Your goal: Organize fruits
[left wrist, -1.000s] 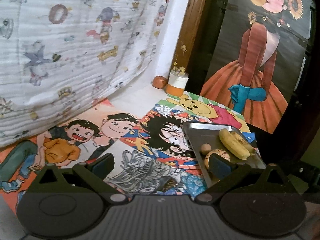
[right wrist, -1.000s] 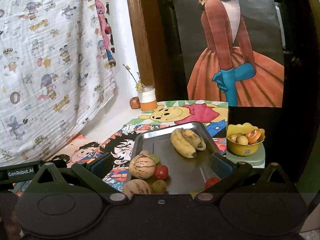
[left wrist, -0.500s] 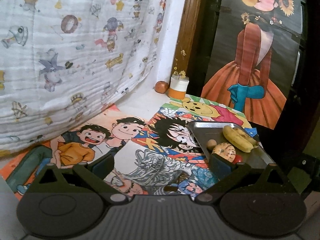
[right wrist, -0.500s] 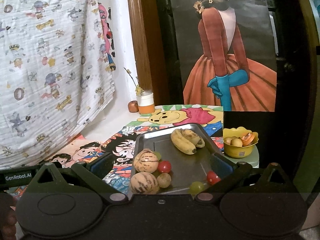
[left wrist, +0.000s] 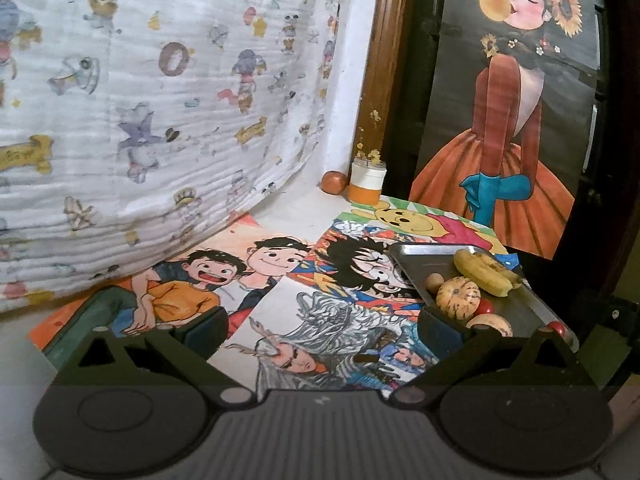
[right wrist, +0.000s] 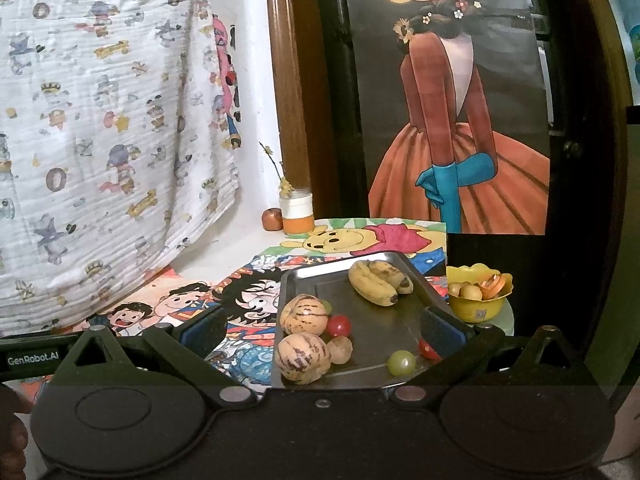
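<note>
The left gripper [left wrist: 322,330] hovers over the cartoon posters [left wrist: 256,276] on the desk, its fingers spread wide and empty. To its right the right gripper [right wrist: 322,330], fingers likewise apart with nothing between them, faces the metal tray [right wrist: 376,320] holding two striped melons [right wrist: 303,357], bananas [right wrist: 374,282], cherry tomatoes [right wrist: 339,325] and a green grape [right wrist: 401,363], with a yellow bowl [right wrist: 478,310] just beyond

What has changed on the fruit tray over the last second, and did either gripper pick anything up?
Both grippers backed away from the metal tray, so more of it shows. Neither took hold of anything: the left gripper and right gripper are open and empty. The bananas, the two striped melons, the cherry tomatoes and the green grape lie where they were.
</note>
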`<action>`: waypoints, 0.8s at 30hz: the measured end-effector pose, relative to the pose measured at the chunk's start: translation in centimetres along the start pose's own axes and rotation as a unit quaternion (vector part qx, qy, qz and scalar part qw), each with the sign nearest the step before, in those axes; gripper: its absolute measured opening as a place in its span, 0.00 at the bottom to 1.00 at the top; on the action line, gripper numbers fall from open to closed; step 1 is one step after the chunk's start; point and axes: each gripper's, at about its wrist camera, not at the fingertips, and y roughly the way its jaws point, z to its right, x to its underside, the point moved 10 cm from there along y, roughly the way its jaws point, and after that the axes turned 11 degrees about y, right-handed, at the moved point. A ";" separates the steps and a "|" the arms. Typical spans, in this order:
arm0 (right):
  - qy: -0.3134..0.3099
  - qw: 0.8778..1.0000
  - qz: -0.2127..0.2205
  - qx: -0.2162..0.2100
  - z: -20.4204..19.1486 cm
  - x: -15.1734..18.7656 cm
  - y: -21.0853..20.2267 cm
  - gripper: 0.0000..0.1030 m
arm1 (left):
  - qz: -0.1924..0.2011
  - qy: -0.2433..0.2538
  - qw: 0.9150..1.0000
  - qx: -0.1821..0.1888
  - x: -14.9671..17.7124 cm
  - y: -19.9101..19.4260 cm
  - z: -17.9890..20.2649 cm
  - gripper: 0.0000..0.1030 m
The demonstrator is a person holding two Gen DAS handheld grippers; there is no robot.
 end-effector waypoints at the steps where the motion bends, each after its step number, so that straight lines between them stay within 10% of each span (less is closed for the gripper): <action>1: 0.000 1.000 0.001 -0.001 -0.1 0.1 -0.1 0.99 | 0.000 0.001 1.000 -0.002 0.2 -0.2 -0.2 1.00; 24: -0.009 1.000 0.017 -0.014 -2.2 3.4 -0.9 0.99 | 0.011 0.006 1.000 -0.028 3.3 -2.3 -3.4 1.00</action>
